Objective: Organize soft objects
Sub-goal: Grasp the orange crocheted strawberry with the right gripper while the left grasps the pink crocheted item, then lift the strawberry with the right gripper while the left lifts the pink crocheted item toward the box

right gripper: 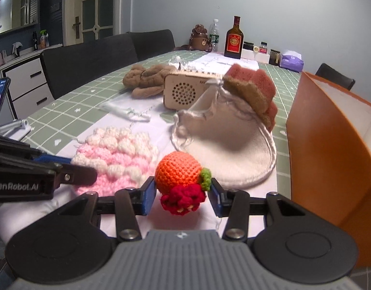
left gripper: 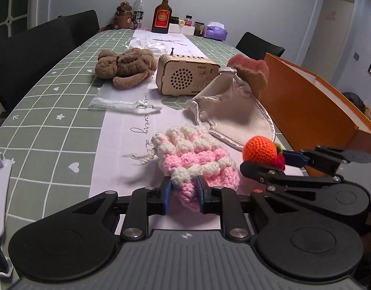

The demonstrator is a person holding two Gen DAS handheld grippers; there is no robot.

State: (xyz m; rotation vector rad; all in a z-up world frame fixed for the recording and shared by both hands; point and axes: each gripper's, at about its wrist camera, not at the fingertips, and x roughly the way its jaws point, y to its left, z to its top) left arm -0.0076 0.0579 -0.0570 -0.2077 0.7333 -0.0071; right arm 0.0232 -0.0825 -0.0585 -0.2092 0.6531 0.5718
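Note:
My left gripper point(left gripper: 183, 194) is shut on the near end of a pink and white crochet pouch point(left gripper: 195, 159) that lies on the table runner; it also shows in the right wrist view point(right gripper: 115, 159). My right gripper point(right gripper: 181, 194) is shut on an orange crochet fruit point(right gripper: 177, 172) with a red flower and green leaf; it shows in the left wrist view point(left gripper: 260, 149). A cream cloth bag point(left gripper: 229, 111) lies behind, with a pink and brown sponge point(left gripper: 250, 70) on its far end. A brown plush toy point(left gripper: 125, 66) lies further back.
An open orange box point(right gripper: 330, 149) stands on the right. A wooden radio point(left gripper: 185, 73) sits mid-table, a clear plastic bag point(left gripper: 117, 102) left of it. Bottles, jars and a tissue pack point(left gripper: 215, 31) line the far end. Dark chairs point(right gripper: 88, 60) flank the table. A phone stand point(right gripper: 13, 125) is on the left.

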